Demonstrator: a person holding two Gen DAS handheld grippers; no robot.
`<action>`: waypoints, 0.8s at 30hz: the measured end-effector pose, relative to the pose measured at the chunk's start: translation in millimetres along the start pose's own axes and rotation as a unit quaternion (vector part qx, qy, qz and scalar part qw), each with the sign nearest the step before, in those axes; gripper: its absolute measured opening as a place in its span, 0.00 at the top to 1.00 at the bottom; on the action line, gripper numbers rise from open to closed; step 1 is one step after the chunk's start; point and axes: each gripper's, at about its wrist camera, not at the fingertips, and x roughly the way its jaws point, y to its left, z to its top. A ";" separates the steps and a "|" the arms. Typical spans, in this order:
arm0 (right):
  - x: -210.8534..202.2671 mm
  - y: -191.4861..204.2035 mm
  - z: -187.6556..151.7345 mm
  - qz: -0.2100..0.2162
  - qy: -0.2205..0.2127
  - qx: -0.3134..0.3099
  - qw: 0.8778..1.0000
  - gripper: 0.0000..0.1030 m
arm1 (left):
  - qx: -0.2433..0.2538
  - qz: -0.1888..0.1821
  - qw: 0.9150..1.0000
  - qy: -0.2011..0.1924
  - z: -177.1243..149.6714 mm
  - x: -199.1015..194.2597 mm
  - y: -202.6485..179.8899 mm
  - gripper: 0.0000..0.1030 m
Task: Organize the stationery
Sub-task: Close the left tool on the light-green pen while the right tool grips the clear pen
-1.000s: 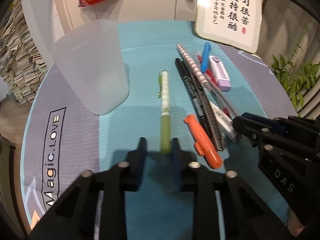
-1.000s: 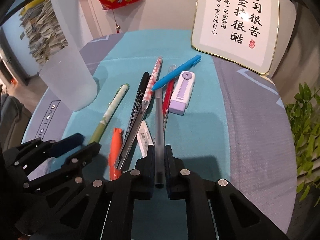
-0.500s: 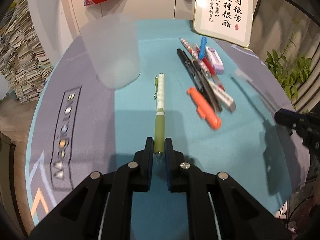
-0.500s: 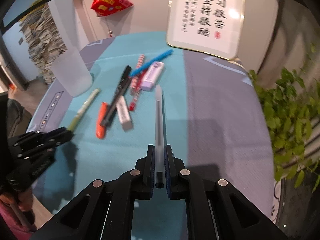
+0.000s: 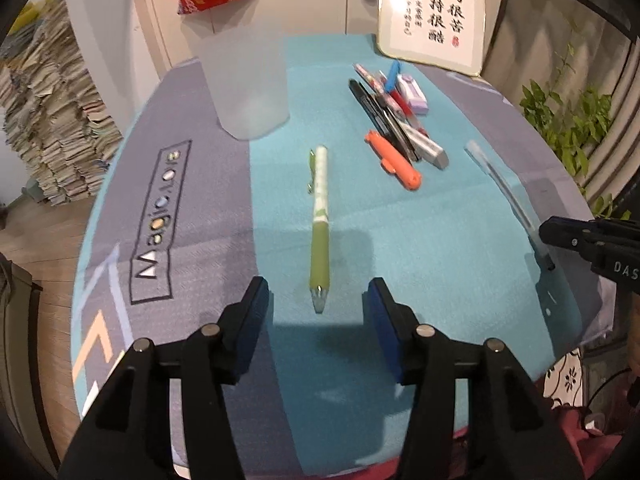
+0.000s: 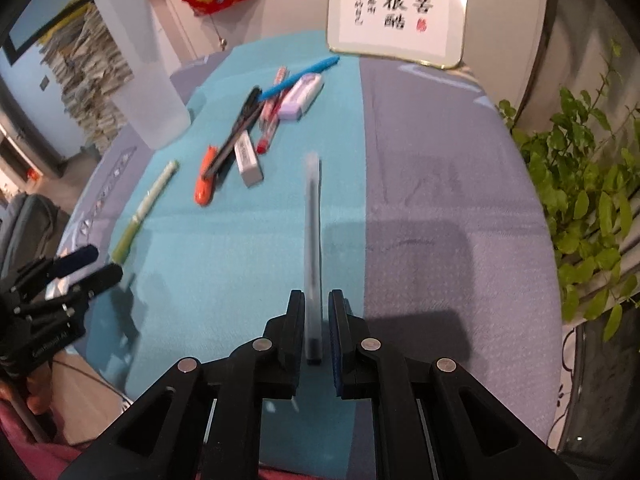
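Observation:
My left gripper [image 5: 318, 302] is open, its jaws wide apart on either side of the tip of a green pen [image 5: 320, 222] that lies on the teal mat. My right gripper [image 6: 313, 318] has a small gap at each jaw around a clear pen [image 6: 312, 240]; the pen lies between the jaws, pointing away. In the left wrist view the clear pen [image 5: 502, 184] lies at the right. A frosted cup [image 5: 246, 84] stands at the back left. A pile holds an orange marker [image 5: 394, 158], black pens [image 5: 378, 112], a white eraser [image 5: 426, 146], a blue pen [image 5: 394, 76].
A framed calligraphy board [image 5: 434, 14] leans at the table's back. A purple correction tape [image 5: 414, 94] lies in the pile. A green plant [image 6: 592, 184] stands to the right. Stacks of paper [image 5: 44, 120] sit left of the round table, whose near edge [image 5: 360, 464] is close.
My left gripper has opened and released the green pen onto the mat. My right gripper has loosened around the clear pen. Both grippers drew back toward the table's near edge.

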 end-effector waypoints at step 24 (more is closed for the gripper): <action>29.3 4.4 58.3 0.002 -0.030 -0.002 1.000 0.61 | -0.015 -0.027 0.999 0.030 48.5 31.6 -0.6 0.74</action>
